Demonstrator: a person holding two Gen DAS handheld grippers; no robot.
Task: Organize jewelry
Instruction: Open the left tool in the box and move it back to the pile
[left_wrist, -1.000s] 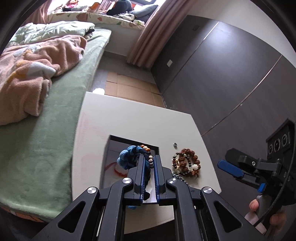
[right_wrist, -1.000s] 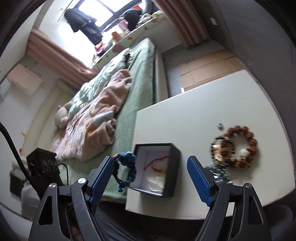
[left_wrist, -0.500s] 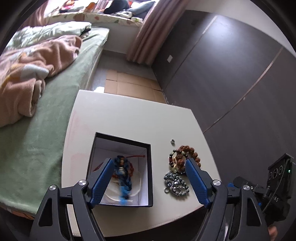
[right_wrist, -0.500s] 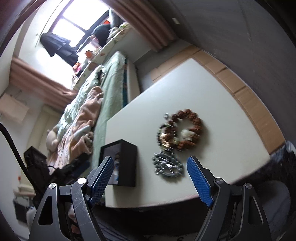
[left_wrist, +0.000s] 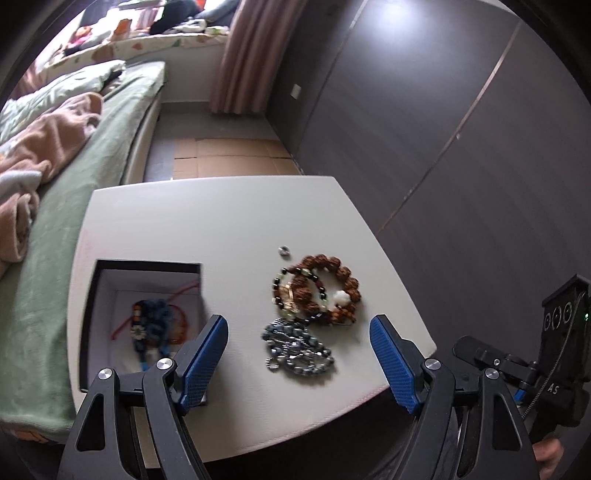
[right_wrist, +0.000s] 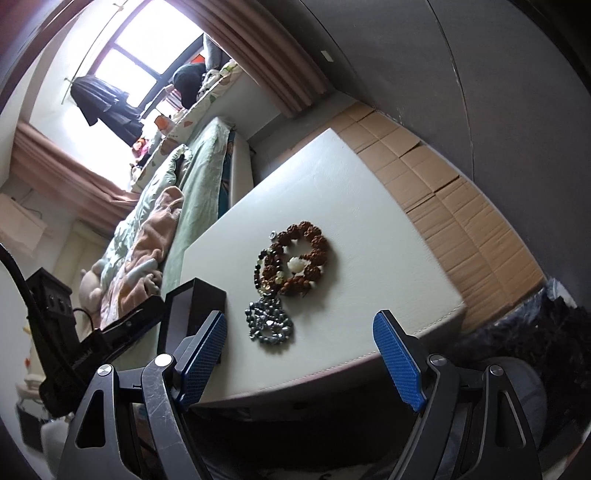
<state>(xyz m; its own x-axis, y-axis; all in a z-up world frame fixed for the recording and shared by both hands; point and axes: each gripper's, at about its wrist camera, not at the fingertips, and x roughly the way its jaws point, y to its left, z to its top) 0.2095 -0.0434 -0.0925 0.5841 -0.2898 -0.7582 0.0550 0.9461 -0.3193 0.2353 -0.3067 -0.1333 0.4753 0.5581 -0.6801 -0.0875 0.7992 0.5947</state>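
Left gripper (left_wrist: 298, 347) wide, empty — should drop squarely onto grey metallic bead bracelet (left_wrist: 297, 349) right of black square box (left_wrist: 88, 314), avoiding the brown strands.

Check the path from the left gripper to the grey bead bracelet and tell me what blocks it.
Nothing visible blocks it. The left gripper is open, and the grey bead bracelet lies on the bare table between the box and the brown bead bracelets, which touch its far end.
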